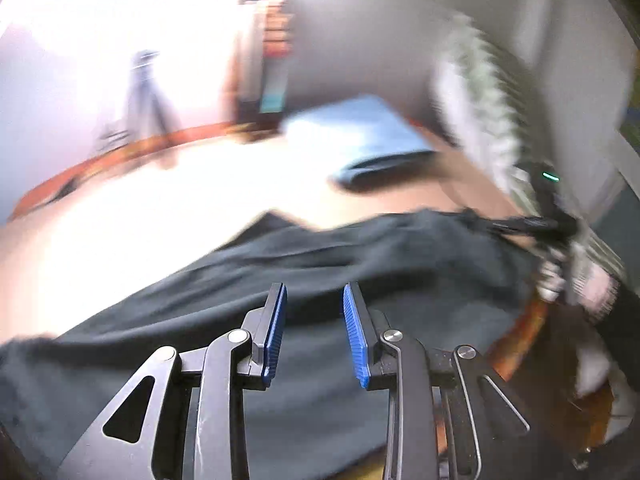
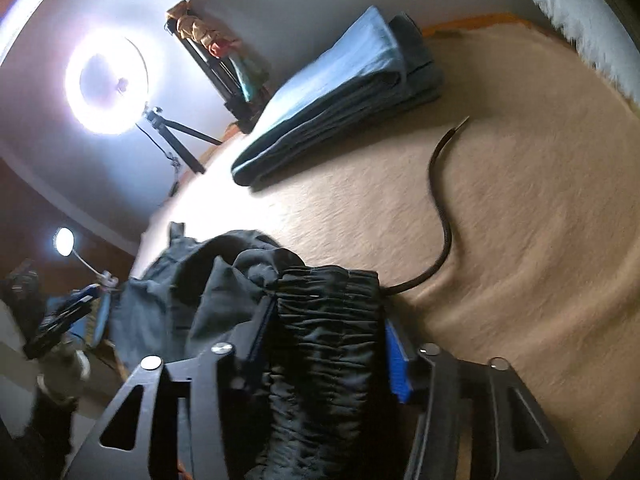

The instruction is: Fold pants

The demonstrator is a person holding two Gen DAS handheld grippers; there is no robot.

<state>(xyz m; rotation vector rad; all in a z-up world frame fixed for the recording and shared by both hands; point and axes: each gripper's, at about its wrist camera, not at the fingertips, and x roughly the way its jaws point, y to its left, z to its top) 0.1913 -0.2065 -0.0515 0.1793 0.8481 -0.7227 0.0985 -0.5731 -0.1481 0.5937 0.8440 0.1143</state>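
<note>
1. The right claw (image 2: pixel 326 344) pinches the gathered elastic waistband of the dark pants (image 2: pixel 224 292); the bunched band fills the gap between its blue pads (image 2: pixel 396 364) at the bottom centre of the right wrist view.
2. The left claw (image 1: pixel 315 330) is spread, with nothing between its blue pads (image 1: pixel 354 332). It hangs over the pants (image 1: pixel 320 264), which lie in a wide dark band across the lower half of the left wrist view.
3. A black drawstring (image 2: pixel 438 184) runs out from the waistband and curls up across the tan surface (image 2: pixel 520 220) toward the upper right.
4. Folded blue and grey garments (image 2: pixel 340 92) lie stacked in the upper centre of the right wrist view, well apart from the pants. In the left wrist view the same stack (image 1: pixel 360 140) sits beyond the pants, upper centre right.
5. The other claw (image 1: pixel 548 216) shows blurred at the right edge of the left wrist view, at the end of the pants, with a fuzzy white sleeve (image 1: pixel 476 100) above it.
6. A ring light (image 2: pixel 108 84) on a tripod glares at the upper left of the right wrist view, a small lamp (image 2: pixel 64 240) below it, and a dark rack (image 2: pixel 216 52) stands against the wall.
7. Bare tan surface lies between pants and stack and at the right of the right wrist view; its orange-brown edge (image 1: pixel 120 156) curves along the left in the left wrist view.
</note>
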